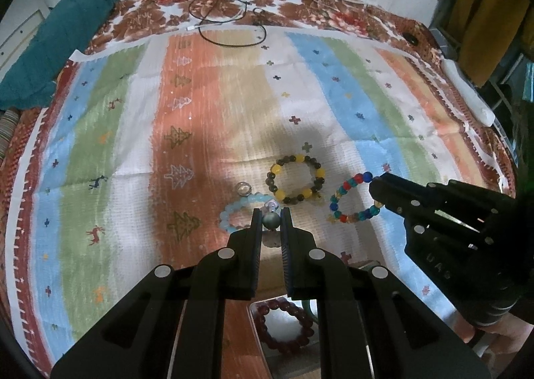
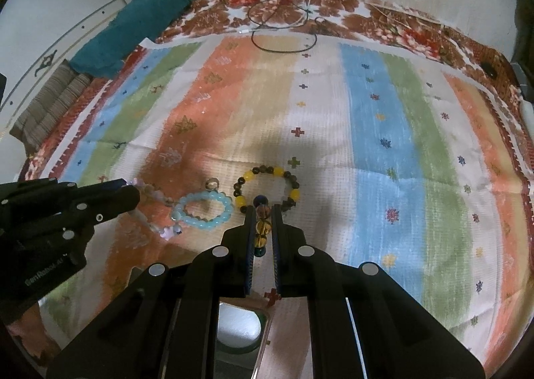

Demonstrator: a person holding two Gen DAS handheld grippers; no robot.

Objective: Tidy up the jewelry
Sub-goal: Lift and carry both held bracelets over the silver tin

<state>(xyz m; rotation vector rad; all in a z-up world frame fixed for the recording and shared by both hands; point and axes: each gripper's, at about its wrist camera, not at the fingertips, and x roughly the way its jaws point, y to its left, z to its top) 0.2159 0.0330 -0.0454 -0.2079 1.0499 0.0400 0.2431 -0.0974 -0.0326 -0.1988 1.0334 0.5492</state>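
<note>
My left gripper is shut on a pale lilac bead bracelet with a grey-green bead; from the right wrist view that bracelet hangs from the left gripper. My right gripper is shut on a multicoloured bead bracelet, seen as a ring in the left wrist view at the right gripper. A yellow-and-dark bracelet, a light blue bracelet and a small silver ring lie on the striped cloth.
A tray holding a dark red bracelet sits under my left gripper near the front edge; a tray corner shows under the right one. Black cables lie at the far side. A teal cloth lies at the back left.
</note>
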